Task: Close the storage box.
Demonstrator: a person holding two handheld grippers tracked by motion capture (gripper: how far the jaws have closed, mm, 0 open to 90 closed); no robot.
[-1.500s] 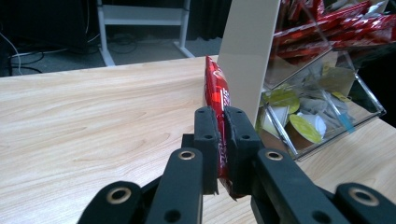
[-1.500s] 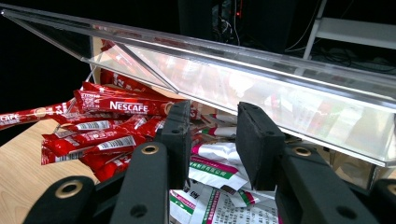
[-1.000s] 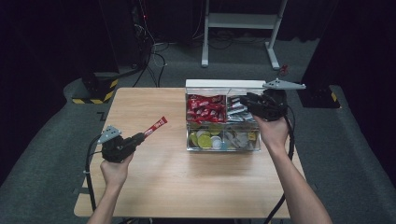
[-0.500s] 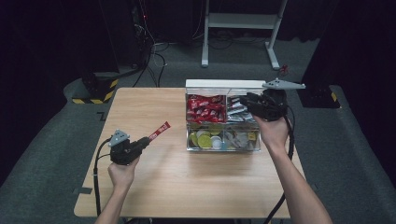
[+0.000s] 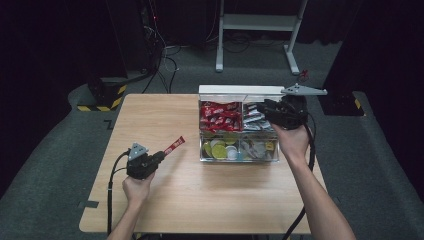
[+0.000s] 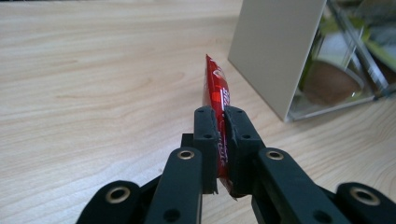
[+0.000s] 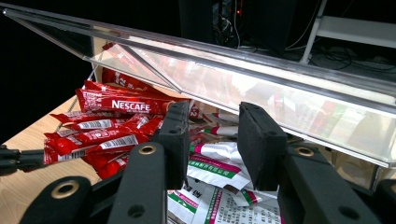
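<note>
My left gripper (image 5: 161, 155) is shut on a red stick sachet (image 5: 175, 146), low over the wooden table (image 5: 165, 200) to the left of the box. In the left gripper view the sachet (image 6: 215, 88) stands on edge, pinched between the jaws of my left gripper (image 6: 220, 114). A clear compartment box (image 5: 239, 160) stands at the table's far right with its lid (image 5: 240, 90) raised. My right gripper (image 5: 262, 107) hovers over the back right compartment. In the right gripper view its jaws (image 7: 212, 112) stand apart under the clear lid (image 7: 261, 70), with nothing between them.
Red sachets (image 7: 116, 105) fill the back left compartment and white-and-green sachets (image 7: 219, 163) the back right. Round pods (image 5: 220, 149) lie in the front left compartment. A white stand (image 5: 260, 22) and cables sit on the floor beyond the table.
My left hand has sunk toward the table with the red sachet still gripped. The right hand and the lid have stayed where they were.
</note>
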